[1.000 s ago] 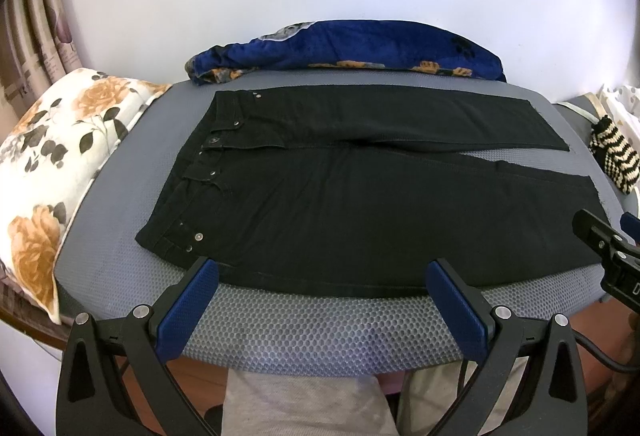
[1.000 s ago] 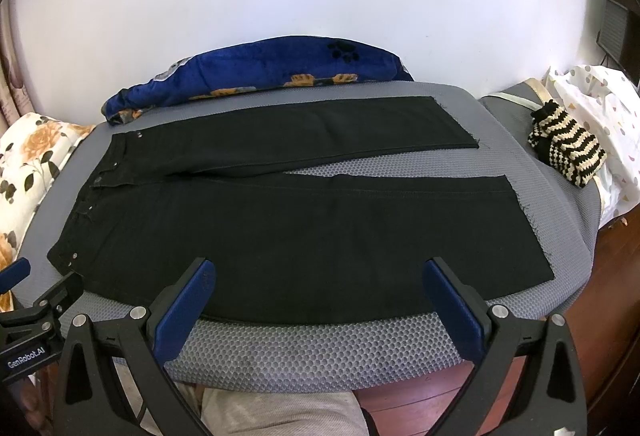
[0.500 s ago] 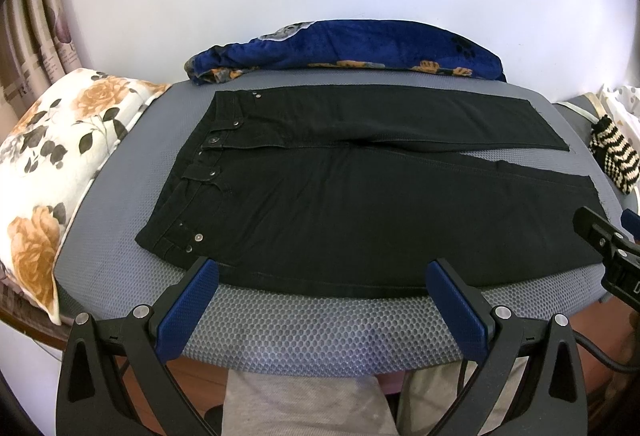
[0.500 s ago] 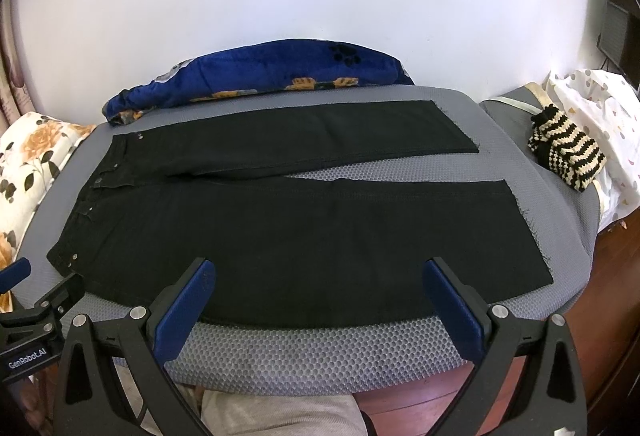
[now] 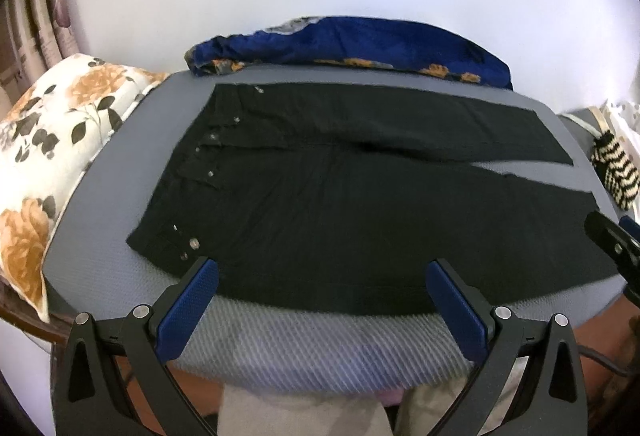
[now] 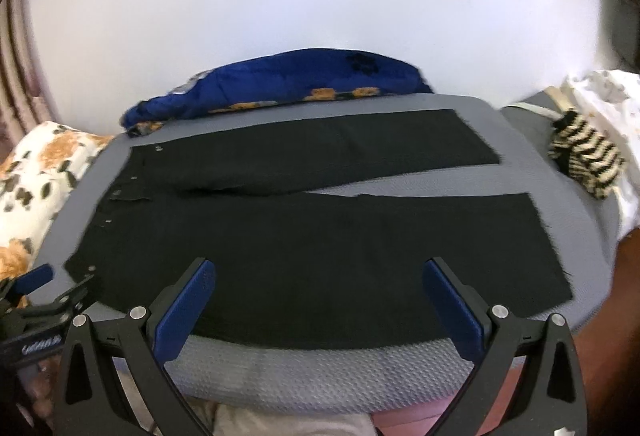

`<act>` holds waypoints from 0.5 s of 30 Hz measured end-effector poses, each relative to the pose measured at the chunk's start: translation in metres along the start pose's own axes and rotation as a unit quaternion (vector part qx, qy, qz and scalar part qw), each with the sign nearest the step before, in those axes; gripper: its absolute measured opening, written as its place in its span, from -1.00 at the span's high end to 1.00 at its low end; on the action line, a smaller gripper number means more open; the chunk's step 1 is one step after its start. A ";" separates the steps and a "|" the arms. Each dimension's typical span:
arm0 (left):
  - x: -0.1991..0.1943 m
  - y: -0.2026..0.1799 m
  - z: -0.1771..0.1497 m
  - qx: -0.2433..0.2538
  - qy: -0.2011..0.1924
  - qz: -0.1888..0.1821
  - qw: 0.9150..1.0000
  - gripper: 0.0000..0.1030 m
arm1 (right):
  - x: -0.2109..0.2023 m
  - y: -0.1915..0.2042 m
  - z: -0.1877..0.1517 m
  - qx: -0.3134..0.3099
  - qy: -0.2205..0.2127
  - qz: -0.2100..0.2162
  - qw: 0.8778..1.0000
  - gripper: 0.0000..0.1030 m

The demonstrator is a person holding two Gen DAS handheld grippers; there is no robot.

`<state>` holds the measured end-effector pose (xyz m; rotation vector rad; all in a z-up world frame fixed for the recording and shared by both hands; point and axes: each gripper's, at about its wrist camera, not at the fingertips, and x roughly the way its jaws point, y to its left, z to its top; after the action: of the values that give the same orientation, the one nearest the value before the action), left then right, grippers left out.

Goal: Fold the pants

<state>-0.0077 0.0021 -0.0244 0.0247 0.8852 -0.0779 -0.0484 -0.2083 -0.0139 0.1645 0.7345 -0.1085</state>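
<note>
Black pants (image 5: pixel 340 203) lie flat on a grey mesh pad (image 5: pixel 320 340), waistband at the left, both legs spread to the right. They also show in the right wrist view (image 6: pixel 320 248). My left gripper (image 5: pixel 322 272) is open and empty, hovering at the pants' near edge toward the waist. My right gripper (image 6: pixel 320 270) is open and empty, over the near leg's front edge. Each gripper shows at the edge of the other's view.
A blue floral blanket (image 5: pixel 352 47) lies along the pad's far edge by the white wall. A floral pillow (image 5: pixel 48 155) sits at the left. A black-and-cream striped knit item (image 6: pixel 584 159) and white cloth lie at the right.
Both grippers have moved forward and slightly down toward the pants' near edge; the views are blurred with motion. The pants have not moved.
</note>
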 end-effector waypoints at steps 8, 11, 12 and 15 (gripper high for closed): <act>0.028 0.063 0.049 -0.073 0.014 -0.040 0.996 -0.97 | 0.024 0.017 0.032 -0.022 0.009 0.082 0.996 -1.00; 0.045 0.098 0.072 -0.108 0.022 -0.055 0.992 -0.73 | 0.044 0.024 0.050 -0.020 0.019 0.096 0.995 -1.00; 0.052 0.110 0.081 -0.119 0.027 -0.061 0.991 -0.67 | 0.050 0.025 0.055 -0.019 0.022 0.097 0.995 -1.00; 0.074 0.149 0.108 -0.149 0.029 -0.077 0.985 -0.45 | 0.076 0.033 0.071 -0.022 0.037 0.101 0.994 -1.00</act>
<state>0.1334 0.1407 -0.0148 -0.3225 0.9486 -0.0894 0.0598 -0.1926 -0.0099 0.2008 0.7893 0.1065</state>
